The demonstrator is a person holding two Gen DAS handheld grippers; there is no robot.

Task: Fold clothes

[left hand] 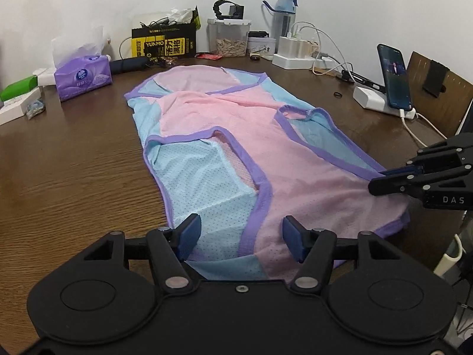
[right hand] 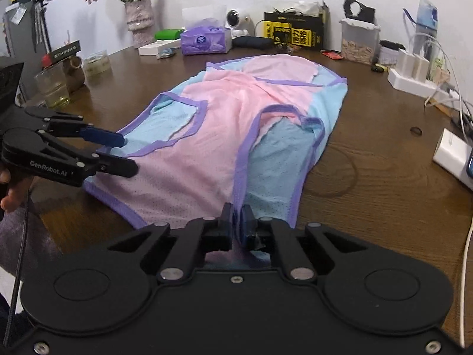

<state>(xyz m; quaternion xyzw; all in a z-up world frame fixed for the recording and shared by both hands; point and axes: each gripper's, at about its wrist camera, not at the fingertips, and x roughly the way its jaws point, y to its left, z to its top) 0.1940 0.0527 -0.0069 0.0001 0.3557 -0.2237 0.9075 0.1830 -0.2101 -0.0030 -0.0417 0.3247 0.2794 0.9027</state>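
A pink and light-blue mesh garment (left hand: pixel 236 136) with purple trim lies spread along the middle of the brown wooden table (left hand: pixel 74 162), its sleeveless armholes facing up and its far end reaching toward the clutter by the wall.

At the near edge the right gripper (right hand: pixel 237 222) has its blue pads pressed together on a pinch of the fabric, right where a purple band meets the blue panel. The left gripper (left hand: pixel 240 238) sits over the near hem with its fingers (left hand: pixel 189 235) spread wide apart — cloth lies between them, but they are not closed on it. From the right wrist view a hand (right hand: pixel 9 189) shows beneath that left tool.

Beyond the garment, near the wall, a purple tissue pack (left hand: pixel 84 77) stands to one side, a black and yellow box (left hand: pixel 164 43) stuffed with cables behind it, then a clear lidded container (left hand: pixel 229 40) and a blue water bottle (left hand: pixel 283 19). Further along, a white power strip (left hand: pixel 298 59) trails cables, and a phone (left hand: pixel 394 78) stands upright in a white stand, screen lit. A vase of flowers (right hand: pixel 139 20) is at the far corner in the right wrist view.
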